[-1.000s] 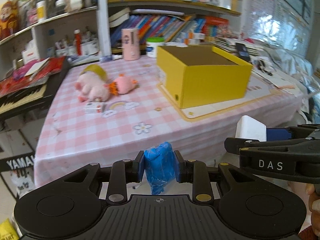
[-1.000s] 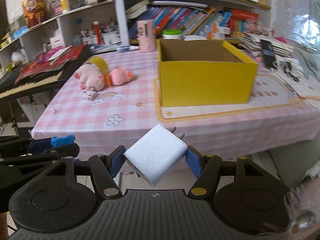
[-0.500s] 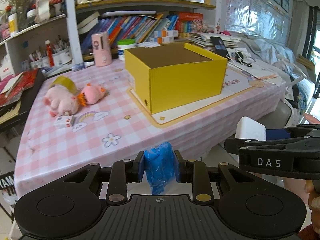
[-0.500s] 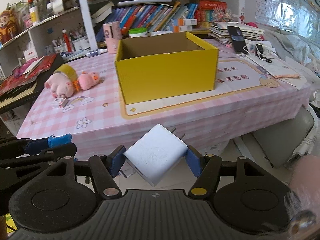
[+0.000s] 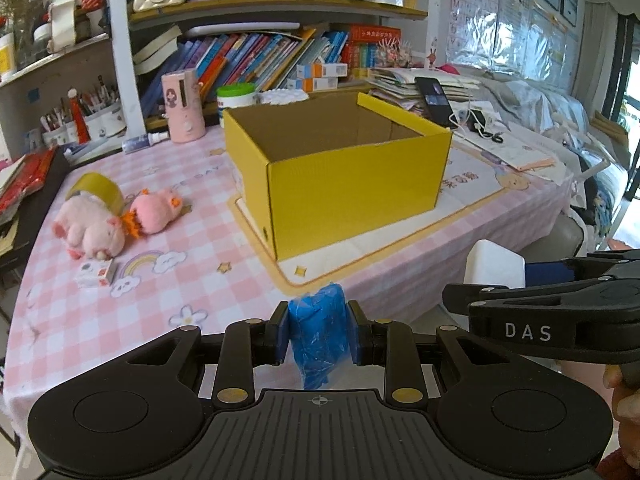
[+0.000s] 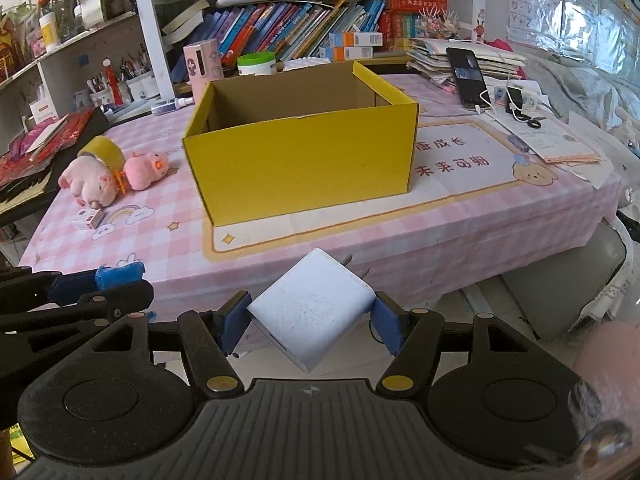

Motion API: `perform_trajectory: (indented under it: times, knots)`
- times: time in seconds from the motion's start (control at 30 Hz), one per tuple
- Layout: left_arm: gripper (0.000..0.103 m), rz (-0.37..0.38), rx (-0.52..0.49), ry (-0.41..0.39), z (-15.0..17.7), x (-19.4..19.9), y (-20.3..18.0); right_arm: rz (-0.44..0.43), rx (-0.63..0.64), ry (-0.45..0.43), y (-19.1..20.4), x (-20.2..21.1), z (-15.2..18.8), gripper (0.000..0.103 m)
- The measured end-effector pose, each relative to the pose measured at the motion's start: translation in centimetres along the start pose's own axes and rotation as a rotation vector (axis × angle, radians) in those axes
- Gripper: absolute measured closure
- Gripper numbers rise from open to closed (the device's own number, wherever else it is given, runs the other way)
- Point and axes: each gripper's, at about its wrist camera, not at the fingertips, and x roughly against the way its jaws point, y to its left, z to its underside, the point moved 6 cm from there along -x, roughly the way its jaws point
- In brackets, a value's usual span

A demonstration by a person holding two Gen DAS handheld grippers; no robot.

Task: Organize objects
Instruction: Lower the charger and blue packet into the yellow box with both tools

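Table point(image 5: 168, 304) covered by a pink checked cloth with rainbow and flower prints, backed by crowded shelves of books point(image 5: 256, 60), pen pots and a cream handbag. At the middle, on a white mat with an orange border point(image 6: 472, 184), a yellow cardboard box point(image 6: 304, 160), open at the top, brown inside, no contents visible in the part of the interior seen. Left of the box, two pink plush pigs point(image 5: 92, 232) lying touching each other, a roll of yellowish tape point(image 5: 96, 192) just behind them, a small red and white carton point(image 5: 94, 274) in front. Behind the box, a pink cup-shaped holder point(image 5: 184, 106) and a green-lidded tub point(image 5: 236, 98).

Near the table's front edge, off the cloth, left gripper point(image 5: 318, 338), jaws clamped on a crumpled blue plastic bundle point(image 5: 318, 332). Beside it to the right, right gripper point(image 6: 310, 318), jaws clamped on a white plug-in charger point(image 6: 310, 314), turned corner-down, metal prongs pointing toward the box.

Only in the right view: a phone point(image 6: 466, 76) propped on stacked papers, white cables, printed characters on the mat, a grey seat below the table edge.
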Motion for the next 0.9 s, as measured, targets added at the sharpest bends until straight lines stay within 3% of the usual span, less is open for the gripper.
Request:
perform_trajectory:
  times: [0.3,0.6,0.73,0.9]
  knots:
    - [0.076,-0.008,-0.013,-0.086,-4.8,-2.1,-1.3,-0.015,0.025,-0.011,-2.3,-2.3,-3.5,0.040]
    - [0.076,-0.060,-0.028,-0.215,-12.6,-4.4,-1.5,-0.056,0.066,-0.190,-4.6,-3.4,-12.0,0.040]
    - [0.076,-0.102,-0.021,-0.206,-14.6,-6.8,-1.3,-0.071,0.087,-0.245,-5.5,-4.5,-15.9,0.040]
    - [0.076,-0.141,-0.021,-0.133,-15.0,-10.5,-1.0,-0.108,0.146,-0.237,-6.0,-7.4,-19.3,0.040]
